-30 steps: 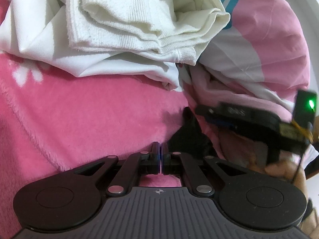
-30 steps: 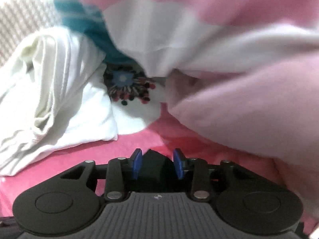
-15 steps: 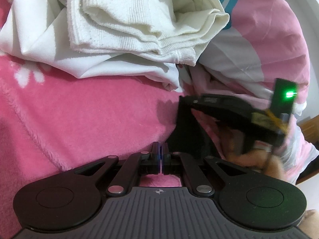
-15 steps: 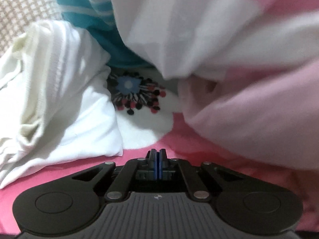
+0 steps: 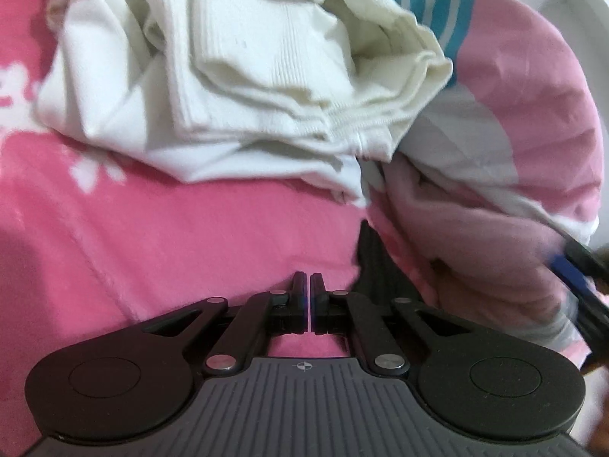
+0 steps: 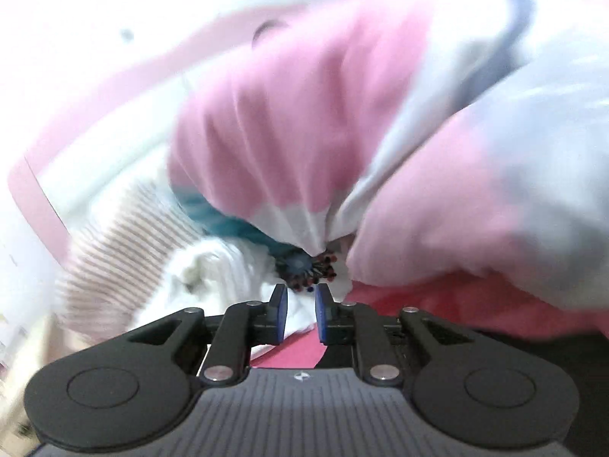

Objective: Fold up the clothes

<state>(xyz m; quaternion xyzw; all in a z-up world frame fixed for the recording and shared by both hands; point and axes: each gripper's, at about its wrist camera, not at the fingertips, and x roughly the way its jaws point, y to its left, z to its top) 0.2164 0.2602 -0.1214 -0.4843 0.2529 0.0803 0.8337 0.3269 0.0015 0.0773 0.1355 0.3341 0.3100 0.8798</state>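
Underneath everything lay a pink fleece blanket (image 5: 198, 228), covering the near and left part of the left wrist view and carrying all the laundry. A pink-and-white garment (image 5: 525, 122) was the largest item on it, bulging along the right of that view with its folds sagging toward the near right; in the right wrist view the same garment (image 6: 304, 133) filled the upper and right area, badly blurred. A pile of white clothes (image 5: 266, 68), loosely folded in several ribbed layers, sat at the far centre, its right edge touching the pink-and-white garment. A teal striped cloth (image 5: 437, 3) showed behind the pile at the far right. A beige striped cloth (image 6: 125, 243) lay at the left of the right wrist view, next to a white cloth printed with a dark flower motif (image 6: 304, 270), which lay just beyond the fingertips.

The left gripper (image 5: 308, 285) rested low over the blanket, jaws fully together, and a black cloth (image 5: 375, 266) lay just to their right; whether any fabric was pinched could not be told. The right gripper (image 6: 300, 304) had just been opening: its jaws stood slightly parted with nothing between the blue pads (image 6: 282, 312). Its blurred tip also appeared at the right edge of the left wrist view.
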